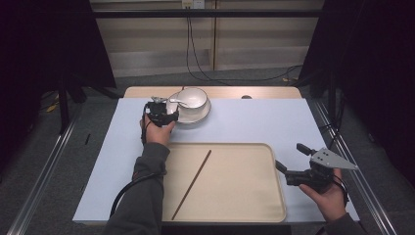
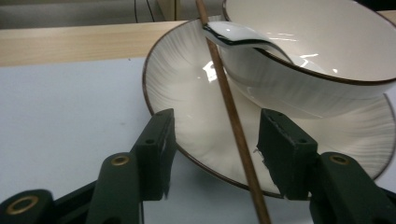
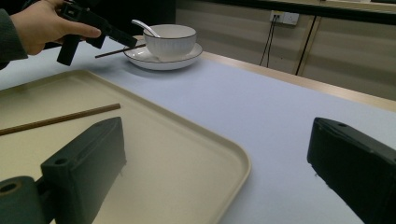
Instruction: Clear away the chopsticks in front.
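Left gripper (image 2: 214,154) low over the near rim of the plate (image 2: 187,93), jaws apart on either side of a brown chopstick (image 2: 231,116), pads not pressing on it. No earlier picture to set against this one. Chopstick slanted across the plate, far end leaning past the white spoon (image 2: 238,37) whose handle hangs over the rim of the bowl (image 2: 327,70). Bowl seated on the plate, close behind the chopstick and crowding the right jaw's side. Plate at the far left of the pale blue table cover (image 1: 254,122), near the wooden edge of the table (image 1: 220,92).

From the high view, left gripper (image 1: 161,115) just beside the plate (image 1: 195,117), bowl (image 1: 192,98) on top of it. Second chopstick (image 1: 192,183) lying slantwise in the beige tray (image 1: 244,205) at the near side, well apart from the plate. Right gripper (image 1: 288,159) at the tray's right edge, jaws spread wide, holding nothing; from its own view, tray corner (image 3: 224,154) and bare cover between the jaws
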Tool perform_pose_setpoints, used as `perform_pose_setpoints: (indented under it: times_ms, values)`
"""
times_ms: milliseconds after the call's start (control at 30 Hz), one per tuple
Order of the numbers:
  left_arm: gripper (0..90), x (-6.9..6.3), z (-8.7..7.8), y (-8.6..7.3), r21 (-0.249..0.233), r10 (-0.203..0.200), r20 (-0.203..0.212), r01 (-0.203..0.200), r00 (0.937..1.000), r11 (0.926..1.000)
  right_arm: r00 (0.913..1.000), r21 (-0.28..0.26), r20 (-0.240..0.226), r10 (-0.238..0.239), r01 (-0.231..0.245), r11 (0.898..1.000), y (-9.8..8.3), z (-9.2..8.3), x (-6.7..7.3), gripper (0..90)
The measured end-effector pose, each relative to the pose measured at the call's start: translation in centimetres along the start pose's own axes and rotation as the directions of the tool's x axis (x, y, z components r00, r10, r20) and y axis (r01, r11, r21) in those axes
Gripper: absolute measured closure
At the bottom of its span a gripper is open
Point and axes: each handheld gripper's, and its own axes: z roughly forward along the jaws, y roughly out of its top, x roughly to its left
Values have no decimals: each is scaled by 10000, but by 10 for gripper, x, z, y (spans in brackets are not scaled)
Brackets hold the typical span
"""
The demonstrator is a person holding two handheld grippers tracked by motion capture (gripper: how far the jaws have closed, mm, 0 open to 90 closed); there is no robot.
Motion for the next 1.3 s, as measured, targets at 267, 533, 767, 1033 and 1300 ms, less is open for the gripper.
perform_pose_setpoints:
  times_ms: [267,533,767,1033,1300]
  values:
    - [586,-2,1,5,-148,70,36,-69,10000,9999,10000,10,-46,-36,36,10000,0,1,0,40]
    - [777,-3,11,5,442,249,-212,-239,9995,9987,10000,23,-59,-54,54,10000,0,1,0,41]
    - [857,-7,8,6,709,-60,-367,86,9993,9974,10000,41,-54,-22,22,10000,-1,1,-1,41]
    - [858,-13,-16,7,635,-1143,-231,1155,9932,9913,10000,26,-60,-18,18,10000,-1,1,-1,42]
    - [858,-13,-36,-11,636,-1846,48,1839,9828,9809,9999,36,-10,-108,108,9999,-1,1,0,42]
